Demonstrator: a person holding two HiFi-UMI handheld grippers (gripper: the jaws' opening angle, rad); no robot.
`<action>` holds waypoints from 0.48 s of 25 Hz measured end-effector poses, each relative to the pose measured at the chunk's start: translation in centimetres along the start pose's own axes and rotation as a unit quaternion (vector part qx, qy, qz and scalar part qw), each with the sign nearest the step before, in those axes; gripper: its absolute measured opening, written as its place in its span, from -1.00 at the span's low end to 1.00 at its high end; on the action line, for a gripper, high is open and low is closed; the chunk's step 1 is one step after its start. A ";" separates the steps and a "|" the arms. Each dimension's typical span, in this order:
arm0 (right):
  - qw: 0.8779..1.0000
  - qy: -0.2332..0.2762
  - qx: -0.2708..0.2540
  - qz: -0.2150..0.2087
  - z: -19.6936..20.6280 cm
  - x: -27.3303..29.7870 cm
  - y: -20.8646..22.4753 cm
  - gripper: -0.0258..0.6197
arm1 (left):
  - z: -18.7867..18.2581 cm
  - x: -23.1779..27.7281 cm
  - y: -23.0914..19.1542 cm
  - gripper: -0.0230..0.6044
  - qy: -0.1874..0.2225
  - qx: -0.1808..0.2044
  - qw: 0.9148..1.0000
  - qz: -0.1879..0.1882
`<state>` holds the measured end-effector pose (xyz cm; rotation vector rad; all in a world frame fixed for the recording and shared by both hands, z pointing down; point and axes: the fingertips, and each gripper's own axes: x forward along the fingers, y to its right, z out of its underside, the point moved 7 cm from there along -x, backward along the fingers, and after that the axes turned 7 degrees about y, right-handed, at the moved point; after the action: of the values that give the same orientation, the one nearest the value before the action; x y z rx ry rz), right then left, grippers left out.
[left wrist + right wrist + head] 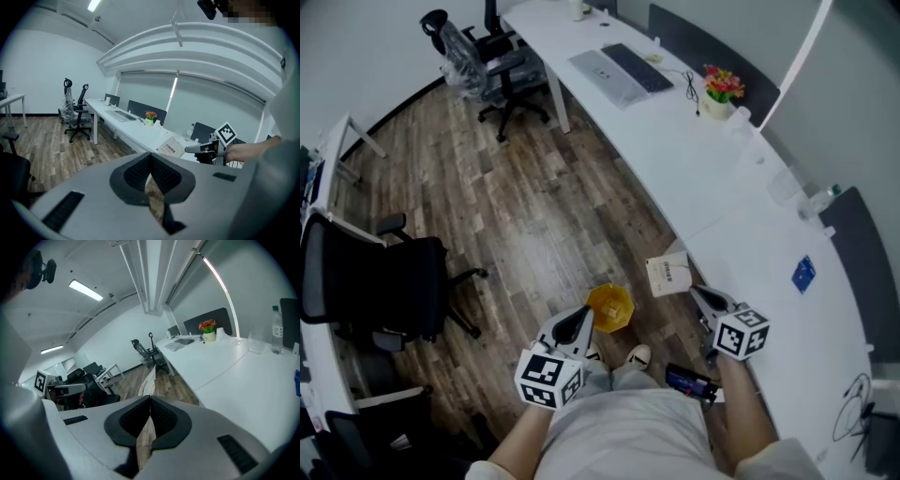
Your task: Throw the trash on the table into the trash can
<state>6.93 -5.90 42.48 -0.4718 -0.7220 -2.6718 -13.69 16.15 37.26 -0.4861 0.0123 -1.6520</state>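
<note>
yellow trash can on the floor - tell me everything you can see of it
The yellow trash can is an open-topped bin, plastic by its look, seen from above, with an angular rim. It stands upright on the wood floor beside the white table, just ahead of the person's shoe. Its inside looks yellow; what it holds cannot be made out.

Two grippers: left gripper (583,317), right gripper (696,292). Two marker cubes (548,380), one per gripper. One yellow trash can (610,307). One booklet (668,274). Two white desks: long curved desk (750,234), smaller desk (333,155). Three office chairs for sure: near chair (375,281), two far chairs (508,66); dark shape at lower left too unclear to count. One keyboard (637,67), one grey pad (605,75). One flower pot (724,89). One blue card (803,273). One bottle (277,329). Two clear cups (784,186). Two shoes (639,356). Two dark divider panels (712,47).
</note>
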 end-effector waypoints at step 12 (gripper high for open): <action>0.995 -0.082 -0.001 -0.053 5.5 7.2 -2.0 -0.82 | 3.2 -1.2 -3.8 -0.93 -0.007 -0.019 0.998 -0.058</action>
<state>0.99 -3.02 48.97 -0.6772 -0.8131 -2.7559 -16.21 18.71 40.85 -0.5358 0.0049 -1.7639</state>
